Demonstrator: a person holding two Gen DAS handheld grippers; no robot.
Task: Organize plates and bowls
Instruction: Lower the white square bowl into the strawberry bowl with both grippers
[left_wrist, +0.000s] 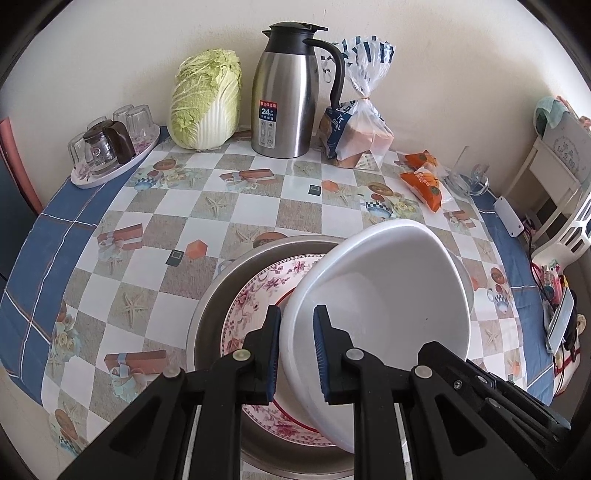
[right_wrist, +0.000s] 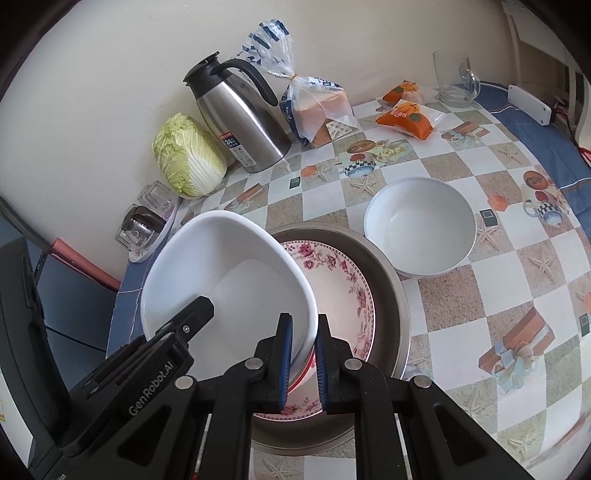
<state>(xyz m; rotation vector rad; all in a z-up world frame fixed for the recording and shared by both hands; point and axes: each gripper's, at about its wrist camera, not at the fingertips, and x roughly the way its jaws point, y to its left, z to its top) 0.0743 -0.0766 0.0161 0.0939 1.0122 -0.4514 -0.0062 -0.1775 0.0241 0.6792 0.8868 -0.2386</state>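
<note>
L gripper (left_wrist: 296, 347) & R gripper (right_wrist: 304, 354) are both clamping fingers on the white bowl (left_wrist: 384, 291) rim, holding it tilted over the plate (left_wrist: 258, 295) in the basin (left_wrist: 214, 291); prob. lifting out — keep level w/ both, head toward bowl stack (right_wrist: 419, 225) on tabletop (left_wrist: 147, 240)

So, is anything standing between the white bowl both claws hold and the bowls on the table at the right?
Nothing visible does. The white bowl hangs tilted over the floral plate; only bare tablecloth and the metal basin's rim lie before the stacked bowls.
</note>
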